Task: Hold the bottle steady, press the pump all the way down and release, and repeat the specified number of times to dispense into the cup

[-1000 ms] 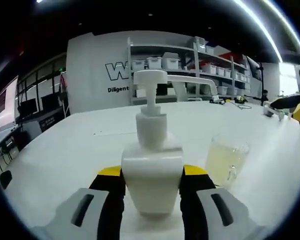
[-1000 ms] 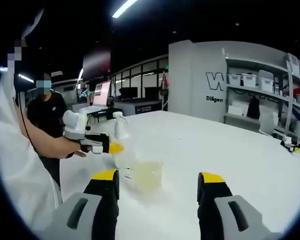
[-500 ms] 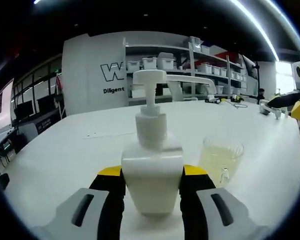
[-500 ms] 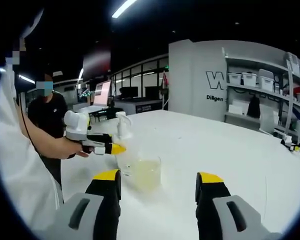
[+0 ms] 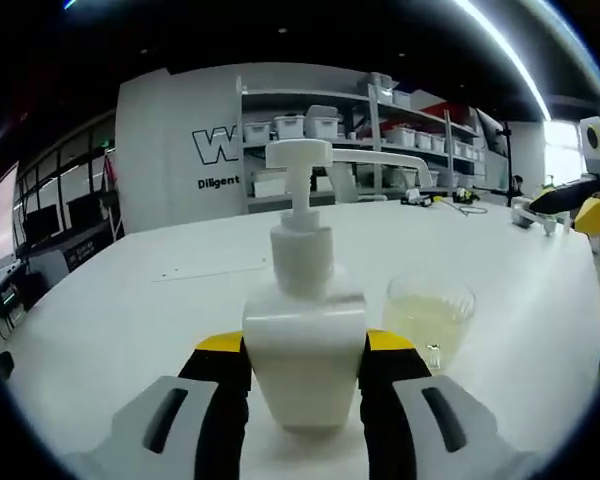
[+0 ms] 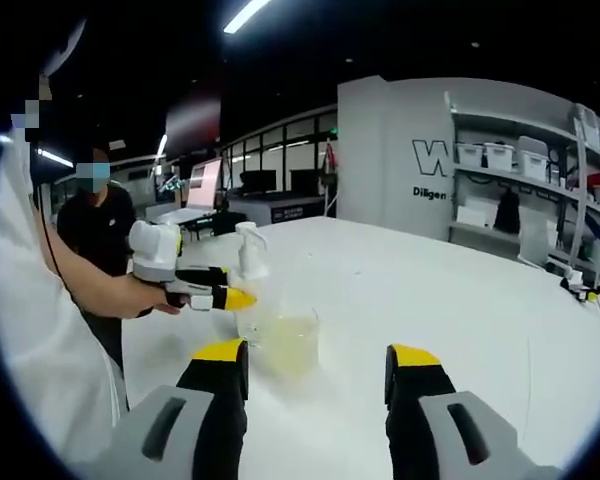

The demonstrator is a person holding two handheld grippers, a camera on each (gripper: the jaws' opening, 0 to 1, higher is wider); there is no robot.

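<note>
Gripping the white pump bottle (image 5: 304,345) low on its body, the left gripper (image 5: 304,385) has its two yellow-tipped fingers (image 5: 223,375) pressed against the bottle's sides, one on each flank. The bottle stands upright on the white tabletop (image 5: 130,300), and its pump (image 5: 302,160) is raised, with the spout reaching out to the right in the left gripper view. Just beside the bottle on that side sits a clear cup (image 5: 427,322) partly full of pale yellowish liquid, resting on the tabletop under the spout's end.

From the right gripper view, the right gripper (image 6: 314,375) hovers above the tabletop (image 6: 460,300) with its fingers (image 6: 223,370) spread apart and nothing between them. The cup (image 6: 285,343) lies ahead, between the two fingers in the picture but well apart from them. Behind the cup stands the bottle (image 6: 248,262), with the left gripper (image 6: 225,297) clasping it from the left, held in a person's hand (image 6: 150,297). The right gripper's yellow tip (image 5: 592,215) also shows at the far right edge of the left gripper view, away from the pump.

Shelves (image 5: 380,150) with white bins stand against the back wall, and a second person (image 6: 95,225) in dark clothes stands beyond the tabletop's far end.
</note>
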